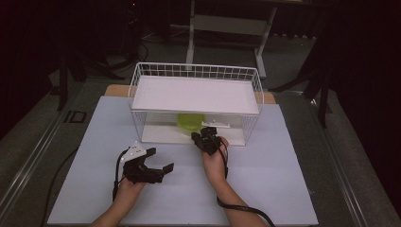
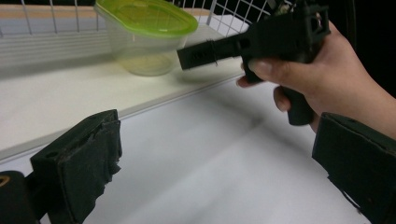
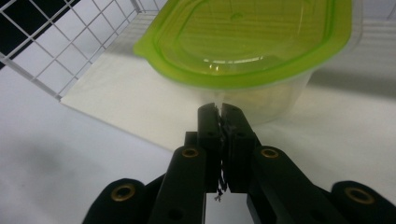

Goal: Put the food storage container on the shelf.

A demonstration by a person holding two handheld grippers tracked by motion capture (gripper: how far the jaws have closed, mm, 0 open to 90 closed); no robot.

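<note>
While the right gripper (image 3: 220,108) has its two black jaws pressed together with nothing between them, its tips sit just short of the clear plastic container with a lime-green lid (image 3: 247,51), pointing at its lower wall; whether they touch the wall cannot be told. In the high view that right gripper (image 1: 204,136) lies at the open front of the white wire basket rack (image 1: 137,85), with the container (image 1: 190,121) at its 11 o'clock, standing on the rack's white lower shelf beneath the flat white top board (image 1: 194,94). From the left gripper view the container (image 2: 144,37) stands upright near the shelf's front edge, its base hard to read through the cloudy plastic.

Spread wide apart, the jaws of the left gripper (image 2: 215,163) hold nothing and hover over the pale table sheet (image 2: 224,154). In the high view the left gripper (image 1: 156,161) is at 8 o'clock from the right one, well apart from the rack. Most of the container there is hidden by the top board, and the dark surroundings are hard to make out.
</note>
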